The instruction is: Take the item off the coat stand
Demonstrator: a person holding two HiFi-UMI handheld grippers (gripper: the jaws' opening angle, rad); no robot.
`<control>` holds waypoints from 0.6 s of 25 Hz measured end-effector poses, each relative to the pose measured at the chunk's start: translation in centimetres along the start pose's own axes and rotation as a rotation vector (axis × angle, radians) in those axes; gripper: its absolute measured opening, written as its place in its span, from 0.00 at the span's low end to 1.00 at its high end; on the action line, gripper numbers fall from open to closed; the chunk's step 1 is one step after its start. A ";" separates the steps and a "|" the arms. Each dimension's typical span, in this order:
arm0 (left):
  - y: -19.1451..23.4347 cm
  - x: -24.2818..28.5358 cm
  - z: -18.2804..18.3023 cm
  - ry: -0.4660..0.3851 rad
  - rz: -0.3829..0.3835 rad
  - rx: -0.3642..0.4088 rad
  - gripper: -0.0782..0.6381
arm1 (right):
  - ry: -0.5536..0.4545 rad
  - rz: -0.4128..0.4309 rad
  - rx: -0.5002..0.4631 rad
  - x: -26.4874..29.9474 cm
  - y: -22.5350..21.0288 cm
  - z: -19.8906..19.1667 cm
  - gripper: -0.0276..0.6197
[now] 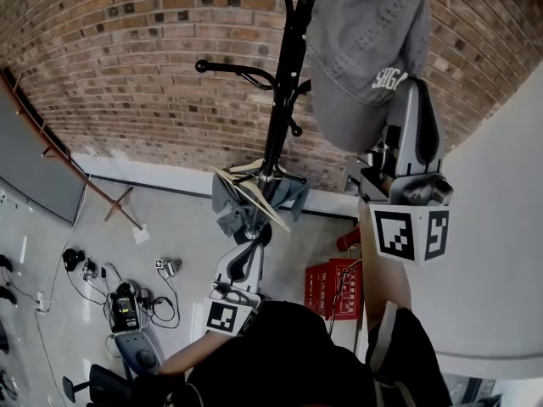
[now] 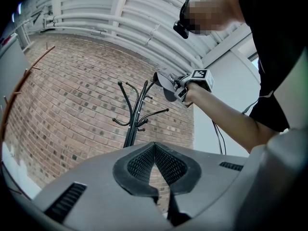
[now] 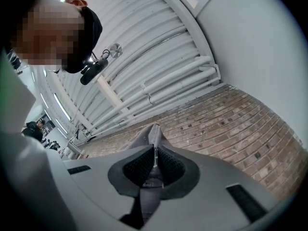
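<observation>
A grey cap [image 1: 365, 49] hangs at the top right of the black coat stand [image 1: 284, 83], close beside its upper hooks; whether it touches a hook I cannot tell. My right gripper [image 1: 399, 96] is raised and shut on the cap. In the right gripper view, grey cap fabric [image 3: 151, 136] is pinched between the pads of that gripper [image 3: 155, 162]. My left gripper [image 1: 253, 237] is held low near the stand's base, shut with nothing in it. The left gripper view looks over those jaws [image 2: 154, 150] at the stand [image 2: 132, 124] and the cap [image 2: 164, 84].
A brick wall [image 1: 153, 49] stands behind the stand. A wooden hanger [image 1: 254, 195] and a grey garment [image 1: 227, 206] sit at the stand's foot. A red crate [image 1: 331, 287] is on the floor, cables and devices [image 1: 123, 303] lie to the left, and a white wall [image 1: 501, 253] rises on the right.
</observation>
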State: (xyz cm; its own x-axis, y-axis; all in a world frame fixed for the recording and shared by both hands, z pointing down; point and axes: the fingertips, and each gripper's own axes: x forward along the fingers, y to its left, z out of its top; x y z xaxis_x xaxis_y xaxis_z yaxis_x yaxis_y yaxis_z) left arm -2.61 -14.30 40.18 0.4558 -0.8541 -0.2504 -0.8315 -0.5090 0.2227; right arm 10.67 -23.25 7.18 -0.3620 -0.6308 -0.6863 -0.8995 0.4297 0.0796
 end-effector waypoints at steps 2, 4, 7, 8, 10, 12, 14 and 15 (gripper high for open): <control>0.0 -0.2 -0.1 -0.009 -0.007 0.008 0.13 | -0.009 0.002 -0.009 -0.2 0.1 0.4 0.10; -0.1 -0.3 -0.5 0.012 -0.020 0.004 0.13 | -0.019 0.000 -0.016 -0.5 0.2 0.8 0.10; -0.4 -0.2 -0.1 0.009 -0.024 -0.028 0.13 | -0.040 -0.005 -0.017 -1.0 0.1 1.5 0.10; -0.5 -0.2 -0.1 0.011 -0.026 -0.031 0.13 | -0.047 -0.009 -0.016 -1.2 0.1 1.7 0.10; -0.6 -0.4 -0.2 0.017 -0.032 -0.030 0.13 | -0.055 -0.018 -0.012 -1.4 0.0 2.0 0.10; -0.8 -0.6 -0.4 0.025 -0.035 -0.033 0.13 | -0.060 -0.026 -0.011 -1.7 0.0 2.2 0.10; -1.0 -0.8 -0.6 0.032 -0.036 -0.035 0.13 | -0.065 -0.033 -0.019 -2.2 0.0 2.5 0.10; -1.1 -1.0 -0.6 0.033 -0.037 -0.034 0.13 | -0.068 -0.037 -0.024 -2.5 0.0 2.7 0.10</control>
State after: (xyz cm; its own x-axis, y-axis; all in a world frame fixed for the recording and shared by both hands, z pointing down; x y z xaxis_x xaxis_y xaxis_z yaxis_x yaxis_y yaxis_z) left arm -1.92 -12.97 40.69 0.4971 -0.8372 -0.2280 -0.8027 -0.5435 0.2454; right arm 12.25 -19.97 6.95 -0.3116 -0.6007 -0.7362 -0.9179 0.3906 0.0698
